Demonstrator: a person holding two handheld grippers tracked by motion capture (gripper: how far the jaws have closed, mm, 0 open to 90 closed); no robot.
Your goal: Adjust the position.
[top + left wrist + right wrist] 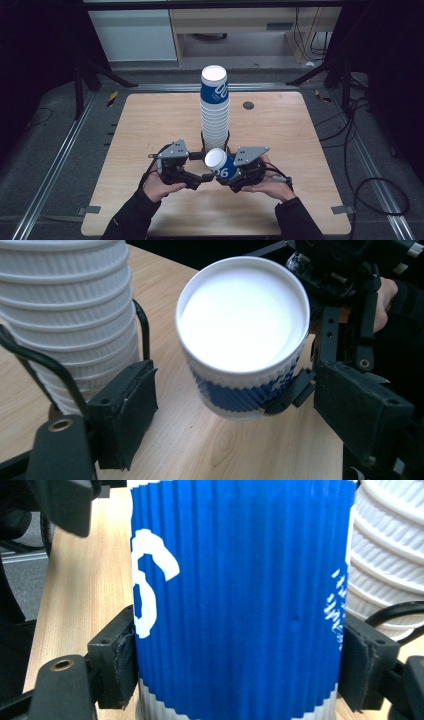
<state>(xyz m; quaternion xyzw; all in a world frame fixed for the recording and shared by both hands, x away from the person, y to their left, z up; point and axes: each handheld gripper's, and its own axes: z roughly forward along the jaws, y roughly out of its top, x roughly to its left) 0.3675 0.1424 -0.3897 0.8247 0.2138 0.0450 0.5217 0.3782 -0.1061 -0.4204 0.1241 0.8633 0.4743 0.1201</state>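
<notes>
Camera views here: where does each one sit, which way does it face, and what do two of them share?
High view: above the person's side, looking forward and down on the table; forearms and both tools show.
Left gripper view: on the left tool, facing the loose cup; black jaws apart.
Right gripper view: on the right tool, clamping that cup.
All share the cup stack.

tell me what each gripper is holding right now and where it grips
The right gripper holds a blue-and-white paper cup by its ribbed side wall, one pad on each side. The left gripper holds nothing; its jaws stand open beside the cup.
</notes>
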